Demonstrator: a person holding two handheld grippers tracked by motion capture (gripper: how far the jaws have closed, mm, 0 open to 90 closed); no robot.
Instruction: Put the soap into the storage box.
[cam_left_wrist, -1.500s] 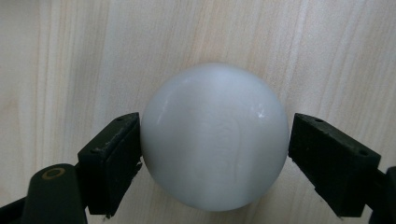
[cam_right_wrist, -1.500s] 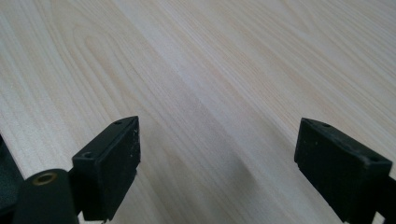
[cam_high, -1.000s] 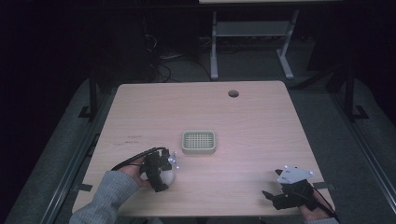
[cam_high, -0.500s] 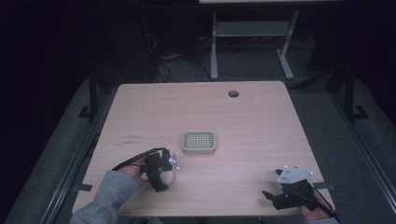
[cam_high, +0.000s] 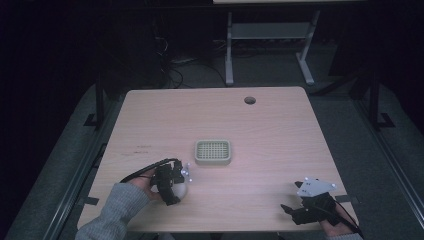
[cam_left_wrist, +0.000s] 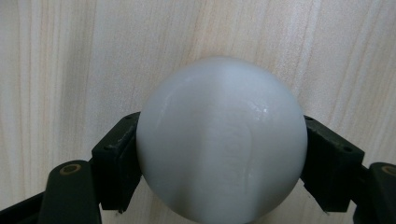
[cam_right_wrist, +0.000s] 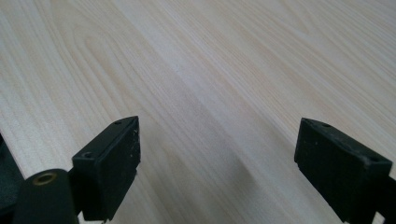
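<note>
Left gripper view looks straight down on a smooth white ball that sits between the two black jaws, one pressed against each side of it. The left gripper is closed about as far as the ball allows, so it has a firm hold on it. Pale wood grain runs behind the ball; whether the ball touches the wood or hangs just above it cannot be told from this angle.

From the high view, the same left gripper is near the front left part of the wooden table, held by a hand in a grey sleeve that comes in from the bottom edge. The ball shows as a pale round shape at the gripper's tip. A black cable loops out from the gripper toward the left.

A small pale green basket with a grid bottom stands near the middle of the table, just beyond the left gripper and a little to its right, apart from it. A round hole is cut into the table near its far edge.

The right gripper is at the front right corner of the table, well apart from the ball and the basket, with a grey three-cornered plate on top. In the right gripper view its jaws stand wide apart with nothing between them, over bare wood.
</note>
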